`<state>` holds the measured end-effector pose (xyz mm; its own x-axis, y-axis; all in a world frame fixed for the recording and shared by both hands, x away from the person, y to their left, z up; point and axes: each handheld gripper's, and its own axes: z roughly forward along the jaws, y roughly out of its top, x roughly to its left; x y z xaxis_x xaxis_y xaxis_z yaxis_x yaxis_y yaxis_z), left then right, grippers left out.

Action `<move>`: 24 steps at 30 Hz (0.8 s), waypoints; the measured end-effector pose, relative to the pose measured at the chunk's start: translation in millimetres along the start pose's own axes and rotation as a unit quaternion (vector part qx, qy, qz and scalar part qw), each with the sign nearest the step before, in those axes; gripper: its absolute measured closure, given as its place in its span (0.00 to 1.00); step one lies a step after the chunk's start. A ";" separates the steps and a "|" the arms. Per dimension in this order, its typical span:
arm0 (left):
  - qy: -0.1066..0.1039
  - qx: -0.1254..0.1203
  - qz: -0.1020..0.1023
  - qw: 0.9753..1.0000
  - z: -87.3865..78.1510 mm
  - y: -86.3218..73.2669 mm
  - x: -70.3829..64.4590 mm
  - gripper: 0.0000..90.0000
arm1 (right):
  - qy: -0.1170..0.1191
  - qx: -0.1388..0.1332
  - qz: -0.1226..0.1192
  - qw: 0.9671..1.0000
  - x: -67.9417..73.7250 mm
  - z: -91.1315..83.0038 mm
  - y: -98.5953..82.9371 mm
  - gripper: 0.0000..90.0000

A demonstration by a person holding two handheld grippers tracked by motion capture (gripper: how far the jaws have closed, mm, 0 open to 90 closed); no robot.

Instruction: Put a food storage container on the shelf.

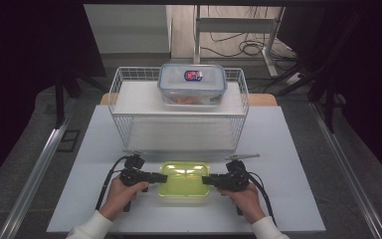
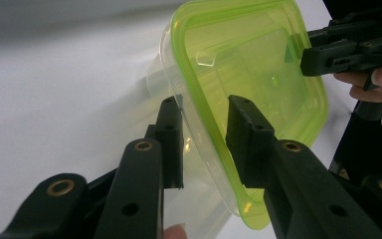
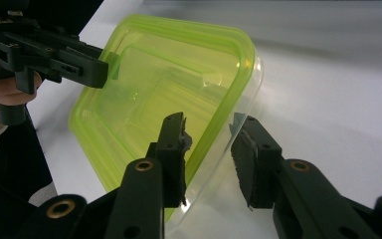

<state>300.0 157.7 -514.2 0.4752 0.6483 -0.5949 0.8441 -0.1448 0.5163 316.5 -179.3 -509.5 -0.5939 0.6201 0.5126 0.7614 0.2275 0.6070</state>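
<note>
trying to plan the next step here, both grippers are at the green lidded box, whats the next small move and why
Probably close both sets of fingers on the rim before any lift. The left gripper and right gripper each straddle an end of the green-lidded container, with gaps visible beside the rim, so neither looks clamped. It sits on the table before the wire rack.

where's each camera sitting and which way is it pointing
High view: above the person's side, looking forward and down on the white table; both forearms, left gripper and right gripper at the green-lidded container, wire rack behind.
Left gripper view: rides the left gripper, looking along its jaws, which straddle the container's rim; the other hand shows.
Right gripper view: rides the right gripper, mirrored.
Shared: all three show the container.
</note>
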 end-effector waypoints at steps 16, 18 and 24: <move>-0.016 -0.022 0.021 0.999 -8.4 -10.7 -4.8 0.83 | 0.028 -0.022 0.012 0.999 3.0 -12.0 -7.9 0.84; -0.019 -0.028 0.023 0.999 -9.0 -11.5 -5.3 0.84 | 0.032 -0.029 0.014 0.999 2.3 -14.2 -8.7 0.87; -0.015 -0.040 0.037 0.998 -12.3 -13.1 -9.8 0.87 | 0.033 -0.036 0.005 0.999 3.2 -17.3 -9.5 0.89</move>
<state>281.2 162.5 -507.5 0.5441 0.6151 -0.5707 0.7840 -0.1304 0.6069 302.9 -192.5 -503.1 -0.6042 0.5703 0.5565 0.7480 0.1653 0.6427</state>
